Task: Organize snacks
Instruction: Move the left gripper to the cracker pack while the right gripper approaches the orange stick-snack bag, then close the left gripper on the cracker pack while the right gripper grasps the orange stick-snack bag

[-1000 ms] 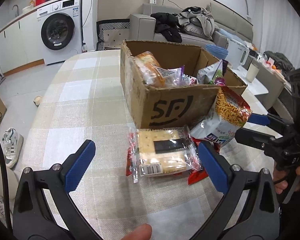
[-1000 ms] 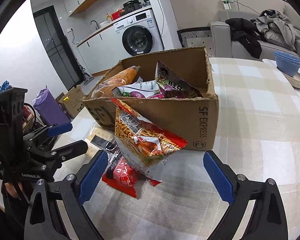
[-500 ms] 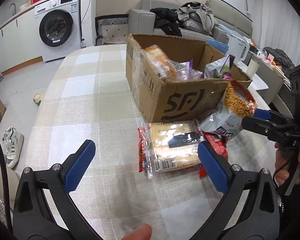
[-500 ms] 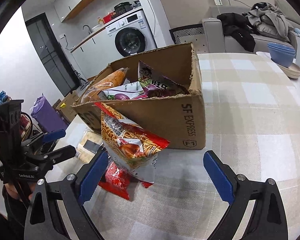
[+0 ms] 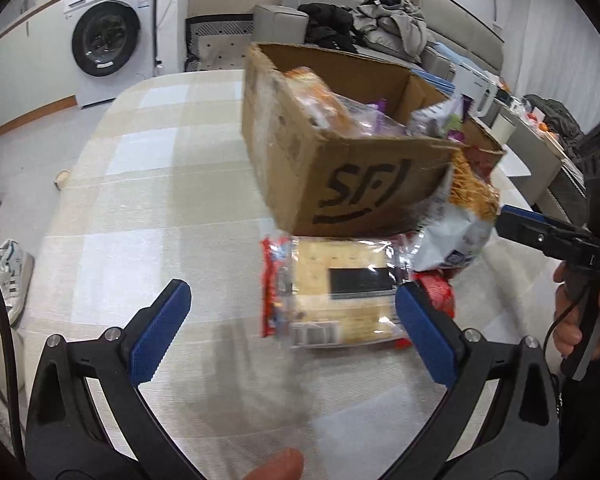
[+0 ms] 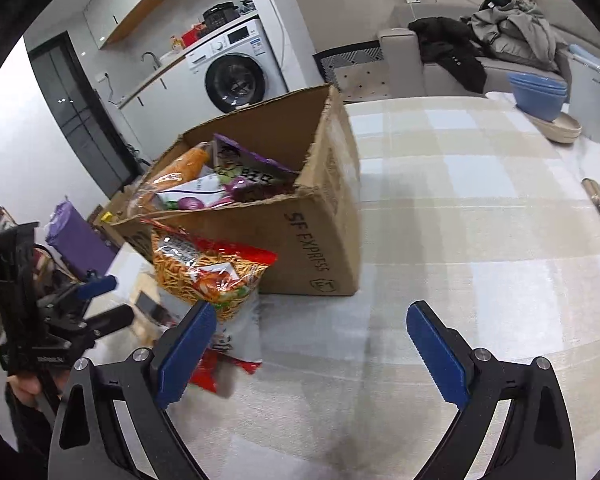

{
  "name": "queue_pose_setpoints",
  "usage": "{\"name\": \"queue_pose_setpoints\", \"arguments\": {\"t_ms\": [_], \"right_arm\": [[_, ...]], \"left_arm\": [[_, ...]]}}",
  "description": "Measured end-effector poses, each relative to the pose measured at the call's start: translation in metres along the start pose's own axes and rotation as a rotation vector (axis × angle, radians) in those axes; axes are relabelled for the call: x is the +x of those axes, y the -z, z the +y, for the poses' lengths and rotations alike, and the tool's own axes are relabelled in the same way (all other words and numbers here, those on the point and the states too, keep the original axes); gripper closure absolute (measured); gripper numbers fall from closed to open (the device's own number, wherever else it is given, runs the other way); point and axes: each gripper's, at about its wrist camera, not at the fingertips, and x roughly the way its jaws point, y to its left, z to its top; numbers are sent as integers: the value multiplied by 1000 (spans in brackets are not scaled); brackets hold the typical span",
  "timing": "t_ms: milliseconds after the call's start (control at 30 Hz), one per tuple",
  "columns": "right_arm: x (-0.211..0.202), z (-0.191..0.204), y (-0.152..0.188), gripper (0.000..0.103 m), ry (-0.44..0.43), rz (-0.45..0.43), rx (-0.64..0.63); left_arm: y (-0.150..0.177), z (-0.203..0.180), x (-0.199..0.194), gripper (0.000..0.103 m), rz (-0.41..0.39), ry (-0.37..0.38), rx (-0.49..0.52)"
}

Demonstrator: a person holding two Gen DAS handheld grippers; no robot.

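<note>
An open cardboard box marked SF stands on the checked table, with several snack bags inside. It also shows in the right wrist view. A clear pack of crackers lies flat in front of the box on a red packet. A noodle-snack bag leans on the box corner; it also shows in the left wrist view. My left gripper is open and empty, the crackers by its right finger. My right gripper is open and empty, the noodle bag at its left finger.
The checked tablecloth stretches left of the box. Blue bowls and a white kettle stand at the table's far right. A small metal object lies at the right edge. A washing machine and sofa stand behind.
Both views have swung left, so the box and snacks sit further right in the left view and further left in the right view. The snacks have not moved on the table.
</note>
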Motion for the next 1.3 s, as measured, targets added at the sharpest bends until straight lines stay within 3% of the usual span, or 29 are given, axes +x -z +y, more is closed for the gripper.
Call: {"name": "queue_pose_setpoints", "arguments": {"t_ms": [233, 333, 667, 700, 767, 833, 967, 1233, 1267, 1300], "right_arm": [[13, 19, 4, 5, -71, 32, -5], [18, 29, 5, 5, -91, 39, -9], [36, 52, -3, 5, -89, 45, 21], [38, 54, -5, 7, -81, 43, 28], [42, 52, -6, 27, -71, 46, 36], [46, 48, -6, 39, -82, 62, 54], [39, 39, -3, 46, -98, 46, 63], [20, 20, 8, 46, -119, 24, 72], [19, 19, 7, 46, -117, 23, 74], [19, 18, 7, 46, -118, 21, 74]], "left_arm": [[6, -35, 11, 1, 24, 2, 102], [8, -42, 18, 1, 34, -51, 119], [10, -48, 27, 1, 38, -79, 85], [11, -49, 29, 1, 42, -80, 86], [12, -48, 28, 1, 43, -82, 86], [10, -49, 30, 1, 46, -84, 92], [9, -50, 31, 1, 58, -80, 88], [8, -33, 32, 1, 74, -54, 44], [9, -31, 33, 4, 77, -49, 35], [9, -29, 33, 15, 80, -33, 29]]}}
